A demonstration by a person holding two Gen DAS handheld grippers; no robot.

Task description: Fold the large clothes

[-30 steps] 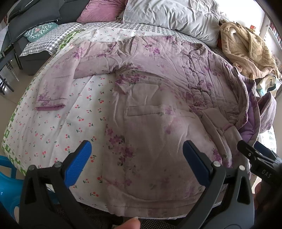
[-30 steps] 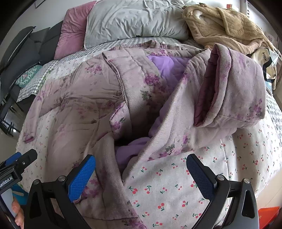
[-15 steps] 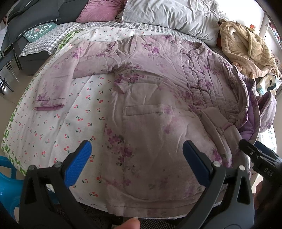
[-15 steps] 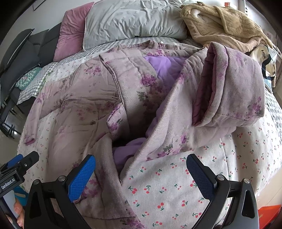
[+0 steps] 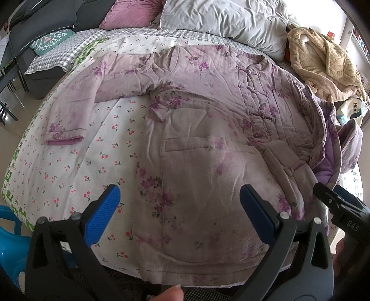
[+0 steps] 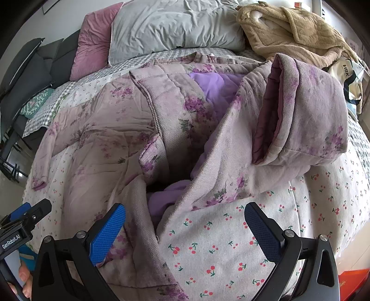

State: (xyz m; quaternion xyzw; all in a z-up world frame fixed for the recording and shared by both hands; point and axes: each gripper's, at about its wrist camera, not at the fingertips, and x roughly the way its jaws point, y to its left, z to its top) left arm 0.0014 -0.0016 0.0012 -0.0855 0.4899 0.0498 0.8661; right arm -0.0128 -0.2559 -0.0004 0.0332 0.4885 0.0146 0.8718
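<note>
A large lilac floral padded coat (image 5: 208,129) lies spread front-up on the cherry-print bedspread (image 5: 76,166), its left sleeve (image 5: 76,108) stretched out to the left. My left gripper (image 5: 180,213) is open and empty above the coat's hem and pocket. In the right wrist view the coat's right side (image 6: 175,129) is bunched, purple lining (image 6: 212,85) showing, and the right sleeve (image 6: 307,111) is folded over with its cuff open. My right gripper (image 6: 185,229) is open and empty over the coat's front edge.
Grey pillow (image 5: 226,20) and pink pillow (image 5: 131,11) lie at the bed's head. A beige fleece robe (image 6: 289,30) and a white bag (image 6: 349,76) lie at the far right. A blue plastic stool (image 5: 9,243) stands low left.
Both grippers have crept slightly closer to the coat; the right wrist view has shifted a little toward the folded sleeve. Nothing was gripped or released.
</note>
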